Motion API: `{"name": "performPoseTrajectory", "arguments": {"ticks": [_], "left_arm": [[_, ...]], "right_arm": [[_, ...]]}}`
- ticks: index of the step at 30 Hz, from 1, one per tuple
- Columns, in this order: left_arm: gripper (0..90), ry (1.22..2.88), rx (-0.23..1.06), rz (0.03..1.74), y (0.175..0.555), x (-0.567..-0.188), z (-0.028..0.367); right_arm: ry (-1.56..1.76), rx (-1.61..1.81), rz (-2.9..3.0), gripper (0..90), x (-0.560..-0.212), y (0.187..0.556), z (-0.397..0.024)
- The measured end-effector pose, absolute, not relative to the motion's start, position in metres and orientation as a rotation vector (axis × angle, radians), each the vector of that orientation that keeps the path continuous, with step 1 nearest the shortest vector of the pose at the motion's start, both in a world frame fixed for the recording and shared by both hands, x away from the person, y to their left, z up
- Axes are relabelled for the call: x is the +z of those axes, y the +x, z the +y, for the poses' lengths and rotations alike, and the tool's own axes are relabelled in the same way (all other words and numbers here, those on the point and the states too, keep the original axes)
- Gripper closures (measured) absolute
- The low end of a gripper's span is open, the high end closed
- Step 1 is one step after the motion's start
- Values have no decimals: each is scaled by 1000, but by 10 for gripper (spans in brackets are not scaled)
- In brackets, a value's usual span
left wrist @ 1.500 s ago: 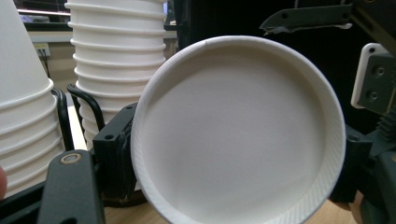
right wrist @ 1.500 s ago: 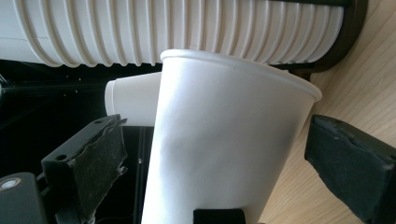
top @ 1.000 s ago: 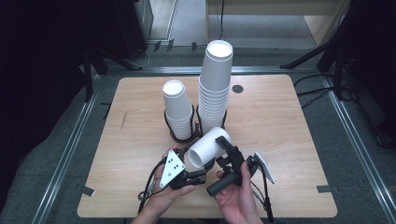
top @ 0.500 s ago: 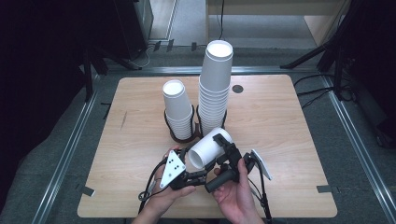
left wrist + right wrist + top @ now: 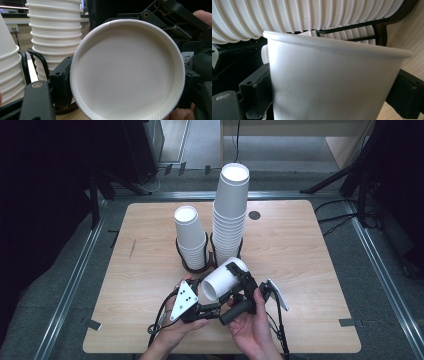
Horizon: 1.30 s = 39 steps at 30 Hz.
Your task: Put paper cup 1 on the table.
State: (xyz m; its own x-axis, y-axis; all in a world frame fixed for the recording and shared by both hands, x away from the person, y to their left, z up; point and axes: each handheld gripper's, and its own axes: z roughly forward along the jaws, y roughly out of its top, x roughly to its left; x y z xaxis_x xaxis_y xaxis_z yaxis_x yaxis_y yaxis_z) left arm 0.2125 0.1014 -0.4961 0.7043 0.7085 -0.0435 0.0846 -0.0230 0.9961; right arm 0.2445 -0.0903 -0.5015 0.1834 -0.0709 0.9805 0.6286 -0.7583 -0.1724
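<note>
White paper forms the cup (image 5: 225, 279) that I hold on its side between my two grippers, just in front of the tall cup stack (image 5: 230, 215) and above the wooden surface (image 5: 310, 270).

Left gripper (image 5: 200, 292): jaws nearly shut. In the left gripper view one black jaw presses the cup at the rim of its base, and the round recessed bottom of the cup (image 5: 127, 70) faces the camera. I read this as a grip on the base end of the cup.

Right gripper (image 5: 239, 279): jaws have just been closing, with the cup between them. In the right gripper view both black jaws lie against the side wall of the cup (image 5: 332, 82), one on each flank, below the rolled lip.

Positions relative to the tall cup stack:
- Short cup stack (image 5: 189, 236): just beside it, on its left in the high view.
- Each stack stands upright in its own black wire holder (image 5: 192, 265); the two holders stand side by side.
- Held cup: its mouth end lies nearest the foot of the tall stack, its base points toward me.

Readable writing: a small white tag (image 5: 188, 58) on the right gripper, seen in the left gripper view, shows "1-" followed by a character I cannot make out. The cups carry no print that I can read.
</note>
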Motion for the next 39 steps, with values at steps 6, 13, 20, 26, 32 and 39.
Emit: {"name": "performPoseTrajectory", "arguments": {"ticks": [6, 13, 20, 26, 32, 39], "left_arm": [[209, 1537, 556, 673, 213, -497, 102], [203, 1548, 546, 688, 212, -493, 104], [130, 1540, 501, 709, 213, -491, 107], [0, 1587, 497, 741, 213, -492, 104], [0, 1592, 514, 743, 213, -492, 104], [0, 1589, 520, 743, 213, -491, 105]], "right_arm": [[-1914, -1632, -509, 107, -501, 243, -90], [-1916, -1637, -512, 115, -500, 242, -89], [-1912, -1640, -509, 117, -500, 242, -90], [-1923, -1643, -491, 117, -501, 244, -92], [-1921, -1638, -498, 117, -501, 245, -94], [-1914, -1636, -505, 117, -500, 245, -95]]}}
